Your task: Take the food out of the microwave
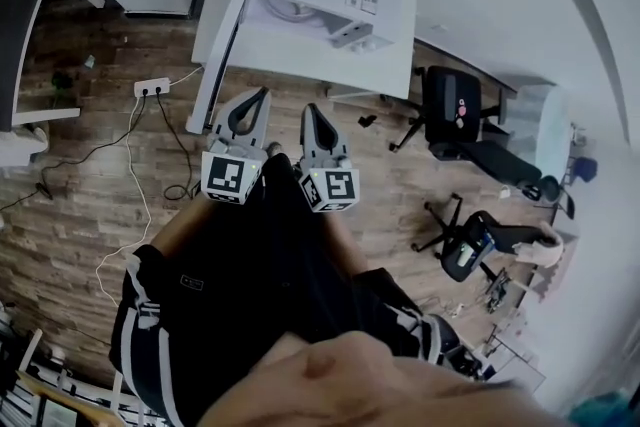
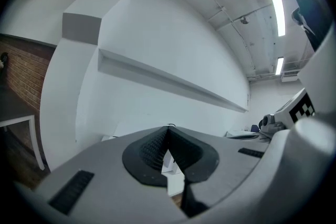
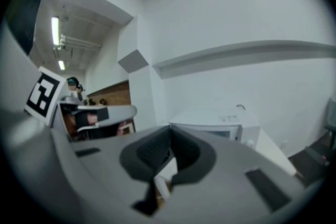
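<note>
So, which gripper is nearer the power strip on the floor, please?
Left. The left gripper is right of the power strip; the right gripper lies farther right.

This looks like an office or lab workroom rather than a home. Black swivel chairs [image 1: 455, 110] stand on a wood-plank floor [image 1: 90, 215], and a power strip [image 1: 151, 87] with loose cables [image 1: 128, 215] lies beside a white table [image 1: 320, 65]. A white microwave [image 3: 220, 123] sits on that table against a plain white wall. Tube lights [image 2: 276, 0] run along the ceiling, and a patch of brick wall [image 2: 21, 68] shows at one side.
</note>
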`<control>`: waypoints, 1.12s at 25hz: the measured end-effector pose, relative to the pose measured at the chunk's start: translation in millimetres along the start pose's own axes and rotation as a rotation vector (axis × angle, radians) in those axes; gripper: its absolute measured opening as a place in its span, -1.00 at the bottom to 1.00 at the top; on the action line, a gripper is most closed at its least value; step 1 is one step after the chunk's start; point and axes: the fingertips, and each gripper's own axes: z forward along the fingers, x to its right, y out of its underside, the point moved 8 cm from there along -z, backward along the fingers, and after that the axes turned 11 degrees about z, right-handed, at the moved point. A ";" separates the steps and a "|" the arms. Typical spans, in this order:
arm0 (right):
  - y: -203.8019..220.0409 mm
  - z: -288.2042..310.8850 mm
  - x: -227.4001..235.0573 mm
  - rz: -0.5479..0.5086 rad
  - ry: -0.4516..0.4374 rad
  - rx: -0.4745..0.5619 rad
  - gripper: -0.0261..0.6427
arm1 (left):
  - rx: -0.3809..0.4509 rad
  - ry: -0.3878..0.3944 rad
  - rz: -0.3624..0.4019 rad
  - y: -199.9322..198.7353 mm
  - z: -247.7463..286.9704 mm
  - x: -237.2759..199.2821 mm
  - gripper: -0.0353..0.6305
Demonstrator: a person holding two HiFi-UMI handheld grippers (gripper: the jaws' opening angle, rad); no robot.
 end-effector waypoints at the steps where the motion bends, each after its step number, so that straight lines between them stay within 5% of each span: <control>1: -1.7 4.0 0.4 -0.004 -0.003 0.003 -0.83 | -0.002 0.000 -0.004 -0.1 1.6 -1.6 -0.80; 11: -12.5 57.5 35.8 -0.045 -0.071 0.000 -0.83 | -0.016 -0.085 -0.014 3.3 31.5 -10.6 -0.80; 28: 34.4 185.0 127.9 -0.093 -0.152 -0.202 -0.83 | -0.007 -0.203 0.003 -11.7 92.4 -12.2 -0.80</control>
